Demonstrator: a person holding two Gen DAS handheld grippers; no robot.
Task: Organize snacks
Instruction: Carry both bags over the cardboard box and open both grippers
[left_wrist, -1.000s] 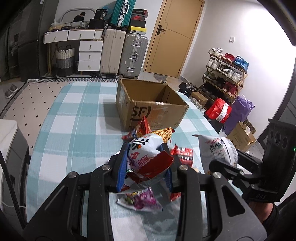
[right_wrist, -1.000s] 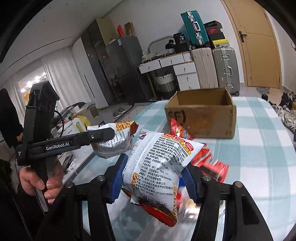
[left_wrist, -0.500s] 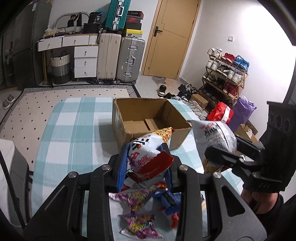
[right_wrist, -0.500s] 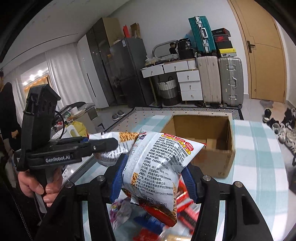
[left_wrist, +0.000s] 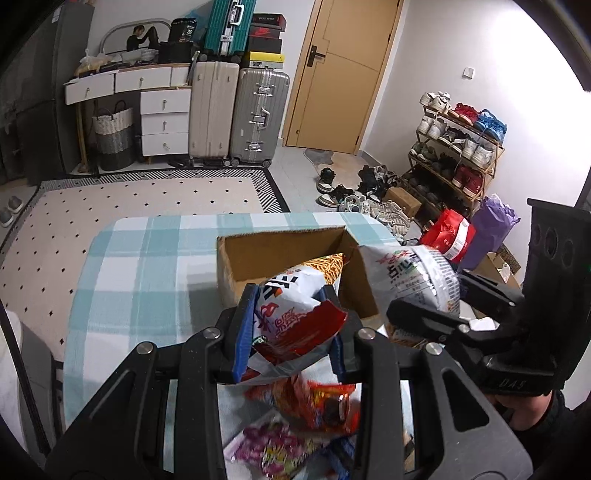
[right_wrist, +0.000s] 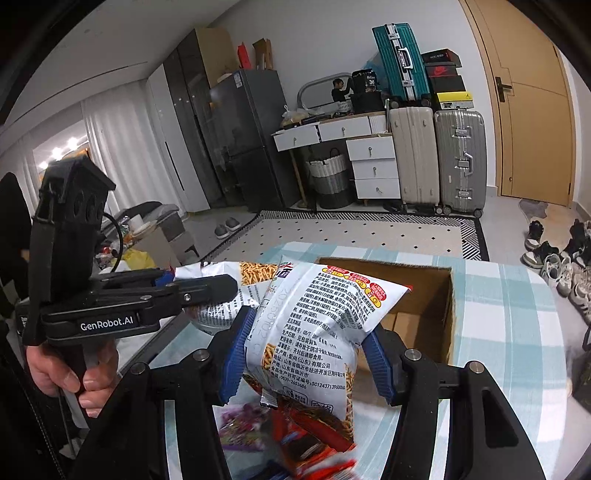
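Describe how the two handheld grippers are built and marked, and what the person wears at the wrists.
Both grippers, left gripper and right gripper, are matte black plastic with silver pivot bolts and ribbed blue finger pads. The left one carries white "GenRobot.AI" lettering and a black cable. Each has a boxy upright housing with round holes. A dark sleeve shows.

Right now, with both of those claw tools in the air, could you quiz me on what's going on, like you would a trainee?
1. True or false: the cardboard box on the checked tablecloth stands open at the top.
2. What is the left gripper shut on?
A. a shoe
B. a white and red snack bag
C. nothing
3. Fill in: the right gripper holds a white snack bag with its printed back facing the ____.

Key
1. True.
2. B.
3. Camera; more loose packets lie on the cloth beneath.
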